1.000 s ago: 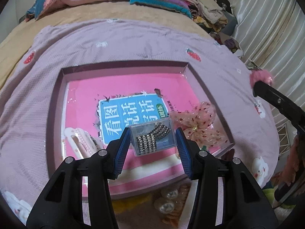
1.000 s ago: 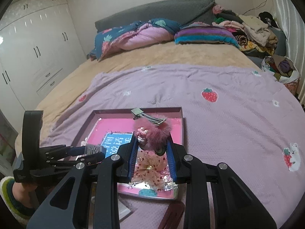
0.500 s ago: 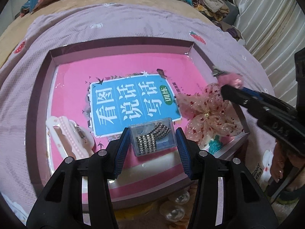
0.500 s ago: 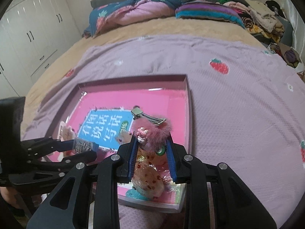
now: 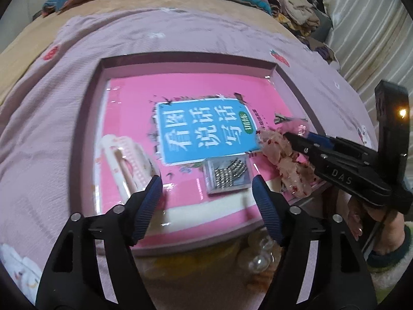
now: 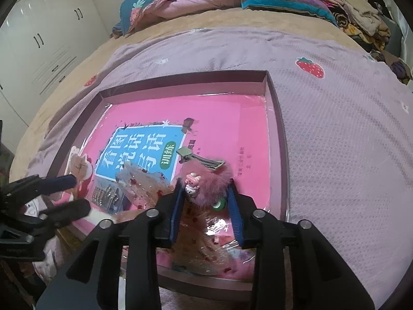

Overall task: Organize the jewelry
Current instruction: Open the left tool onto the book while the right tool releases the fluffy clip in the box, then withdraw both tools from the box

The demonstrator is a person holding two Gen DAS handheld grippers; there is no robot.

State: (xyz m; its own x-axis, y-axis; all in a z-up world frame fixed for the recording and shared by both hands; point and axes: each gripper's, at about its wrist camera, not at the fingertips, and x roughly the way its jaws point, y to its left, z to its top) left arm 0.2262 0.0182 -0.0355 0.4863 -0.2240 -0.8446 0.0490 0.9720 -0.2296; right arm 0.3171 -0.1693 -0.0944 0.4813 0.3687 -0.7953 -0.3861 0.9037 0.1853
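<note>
Indoor light is soft and fairly dim, with a cool magenta cast in both views. Strong fisheye bending: the tray (image 5: pixel 291 82) rim bows and the corners go black with vignette. Left wrist view has motion blur; the book cover (image 5: pixel 201 131) lettering smears and the white hair clip (image 5: pixel 126 160) is soft. Near field under the left tool (image 5: pixel 206 193) is out of focus. Plastic wrap gives small specular glints along the tray edge (image 6: pixel 264 98). Wardrobe doors (image 6: pixel 44 25) show glossy highlights. Small orange lamp flare at the right (image 5: pixel 402 113). Shadows are weak and diffuse.
</note>
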